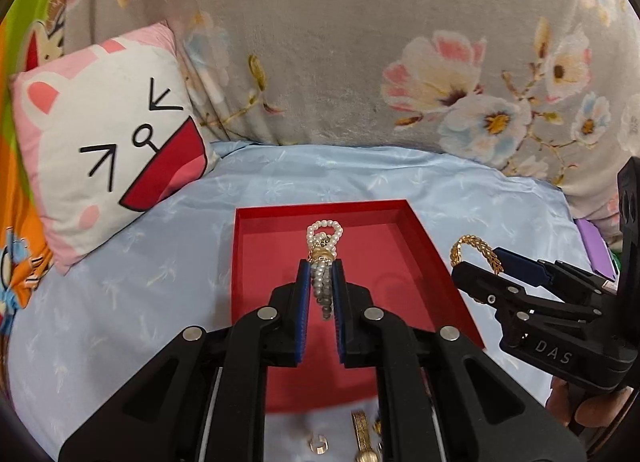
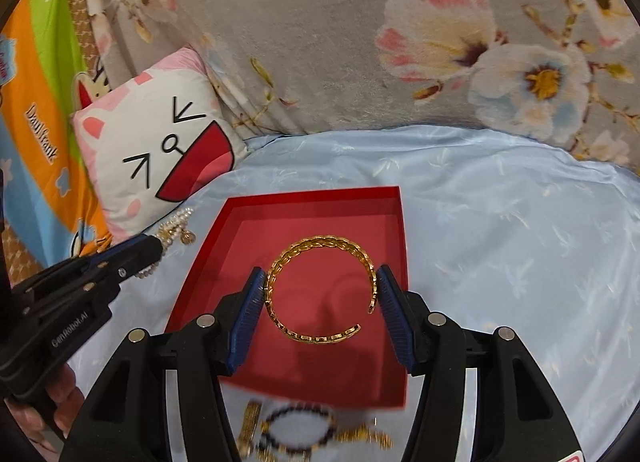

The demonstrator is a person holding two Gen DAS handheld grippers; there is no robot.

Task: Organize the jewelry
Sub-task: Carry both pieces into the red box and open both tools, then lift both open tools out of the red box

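Observation:
A red tray (image 1: pixel 424 238) (image 2: pixel 396 222) lies on the light blue bedsheet. My left gripper (image 1: pixel 321 266) is shut on a pearl and grey bead bracelet (image 1: pixel 324 236) with a gold clasp, held above the tray; the right wrist view shows that gripper (image 2: pixel 158 246) left of the tray with the pearl bracelet (image 2: pixel 176 228) hanging from it. My right gripper (image 2: pixel 320 278) is shut on a gold woven open bangle (image 2: pixel 320 290), its pads pressing both sides, above the tray. In the left wrist view the right gripper (image 1: pixel 494 262) holds the bangle (image 1: pixel 476 250) over the tray's right rim.
More jewelry lies on the sheet near the tray's front edge: a gold piece (image 1: pixel 362 436), a small ring (image 1: pixel 318 444), a dark bead bracelet (image 2: pixel 300 428), gold chains (image 2: pixel 368 438). A cat-face cushion (image 1: pixel 108 142) leans at the left; a floral blanket (image 1: pixel 360 42) rises behind.

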